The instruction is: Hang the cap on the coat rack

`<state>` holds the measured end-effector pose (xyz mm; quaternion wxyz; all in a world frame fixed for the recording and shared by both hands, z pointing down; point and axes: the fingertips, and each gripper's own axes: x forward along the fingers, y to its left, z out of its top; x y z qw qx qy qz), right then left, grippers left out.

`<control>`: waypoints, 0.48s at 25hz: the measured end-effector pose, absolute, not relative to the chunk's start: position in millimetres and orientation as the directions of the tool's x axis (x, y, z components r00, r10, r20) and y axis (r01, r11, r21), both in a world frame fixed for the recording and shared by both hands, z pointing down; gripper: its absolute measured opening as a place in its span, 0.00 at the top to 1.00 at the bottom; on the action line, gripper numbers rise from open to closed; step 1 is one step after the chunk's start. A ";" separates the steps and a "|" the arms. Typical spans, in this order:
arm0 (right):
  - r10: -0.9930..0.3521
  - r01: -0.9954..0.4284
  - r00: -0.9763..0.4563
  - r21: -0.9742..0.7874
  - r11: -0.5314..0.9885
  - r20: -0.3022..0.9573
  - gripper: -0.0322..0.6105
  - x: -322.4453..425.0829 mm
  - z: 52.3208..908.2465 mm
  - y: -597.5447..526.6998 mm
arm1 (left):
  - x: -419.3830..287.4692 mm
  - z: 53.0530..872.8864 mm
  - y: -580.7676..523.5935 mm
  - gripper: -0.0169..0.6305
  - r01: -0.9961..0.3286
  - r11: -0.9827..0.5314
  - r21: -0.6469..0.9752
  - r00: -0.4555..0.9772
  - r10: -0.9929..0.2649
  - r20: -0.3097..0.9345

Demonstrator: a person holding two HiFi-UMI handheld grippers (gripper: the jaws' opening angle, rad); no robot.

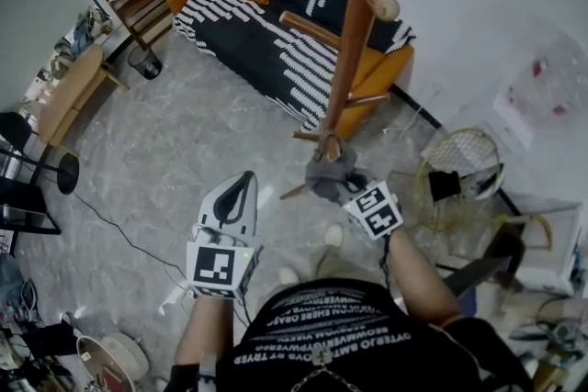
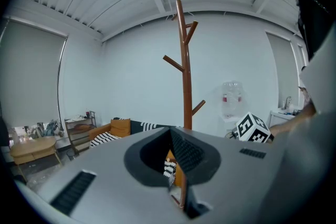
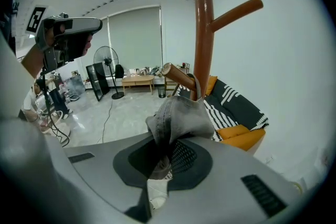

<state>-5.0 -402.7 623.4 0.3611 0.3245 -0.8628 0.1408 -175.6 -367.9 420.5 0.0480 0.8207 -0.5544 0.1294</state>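
The cap (image 3: 181, 115), grey and crumpled, is gripped by the right gripper (image 3: 165, 140), whose jaws are closed on a fold of its cloth. The cap is held up against the coat rack (image 3: 202, 34), and its upper edge is seen at a low peg (image 3: 177, 75), close to where that peg meets the pole; whether it is fully hooked over the peg cannot be told. In the head view the cap (image 1: 329, 172) is seen low on the rack's pole (image 1: 354, 41), with the right gripper (image 1: 340, 186) just below it. The left gripper (image 1: 239, 188) is held apart to the left, well clear of the cap, and its jaws (image 2: 170, 161) are brought together with nothing between them. Behind the rack, an orange sofa (image 1: 266, 23) with a black-and-white striped cover is set against the wall.
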 end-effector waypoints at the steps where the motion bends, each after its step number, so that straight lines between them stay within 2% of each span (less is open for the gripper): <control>1: -0.454 -0.663 -0.524 -0.011 0.749 0.721 0.92 -4.9 626.0 -402.6 | -176.1 420.9 -367.9 0.97 -0.922 -0.381 -0.067 0.352 -0.898 0.266; 10: -0.477 -0.687 -0.470 0.032 0.726 0.742 0.91 0.6 634.2 -403.9 | -174.8 413.5 -367.0 0.97 -0.927 -0.375 -0.020 0.359 -0.900 0.247; 11: -0.482 -0.689 -0.475 0.029 0.725 0.736 0.89 0.9 633.9 -403.2 | -173.7 412.8 -366.3 0.97 -0.926 -0.378 -0.020 0.362 -0.899 0.245; 12: -0.486 -0.691 -0.482 0.025 0.722 0.729 0.81 1.0 632.6 -402.0 | -173.1 412.9 -365.1 0.97 -0.923 -0.383 -0.028 0.365 -0.898 0.246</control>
